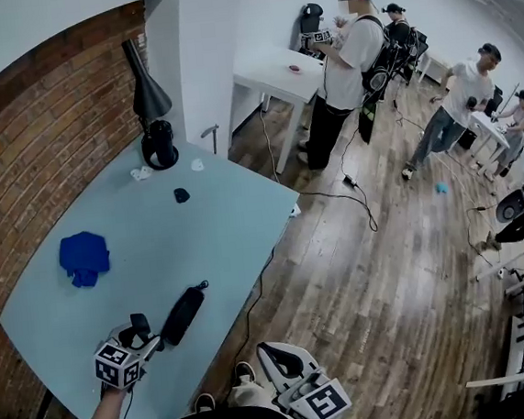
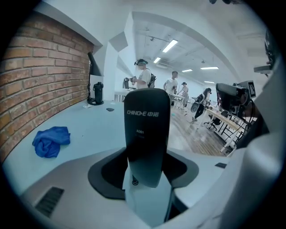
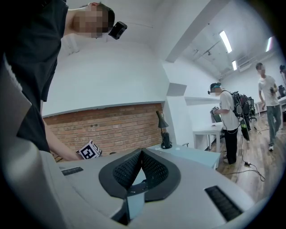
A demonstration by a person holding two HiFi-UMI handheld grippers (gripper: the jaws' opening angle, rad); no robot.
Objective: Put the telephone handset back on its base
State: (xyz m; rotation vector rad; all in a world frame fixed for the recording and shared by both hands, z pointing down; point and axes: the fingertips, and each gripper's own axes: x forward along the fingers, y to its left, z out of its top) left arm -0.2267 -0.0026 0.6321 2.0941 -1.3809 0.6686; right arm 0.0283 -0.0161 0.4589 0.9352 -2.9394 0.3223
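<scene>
1. Since the handset (image 2: 147, 129) is one long, narrow bar of black plastic, it should carry as a single stiff piece. Judged light, with a smooth moulded shell that could slide in a loose pinch.
2. Place: at the near edge of the pale blue table (image 1: 208, 227), left of centre. Its near end sits in the left gripper (image 1: 153, 336). Its far end, with a small stub, points away toward the far right. It looks lifted clear of the tabletop, though this is not certain.
3. Left gripper: jaws spread wide and pinching the handset's near end, one pad against each long side.
4. Right gripper (image 3: 142, 152): jaws pressed together with nothing between them. It is held off the table's near right, over the wooden floor (image 1: 370, 276).
5. Hold: gripped across its narrow width at one end, most of the bar's length hangs beyond the pads. Judged liable to droop or swivel about the pinch if moved briskly. A hold nearer the middle would be steadier, provided the underside stays free to seat.
6. Fragility: the hard shell should bear a firm squeeze. The stub and any keys are the likely weak points, so lower it rather than drop it.
7. Base: none can be identified.
8. Also on the table: a blue cloth (image 1: 84, 258) at left, a black lamp (image 1: 159, 149) at the far end, and a small dark object (image 1: 181, 195) near the lamp, too small to name.
</scene>
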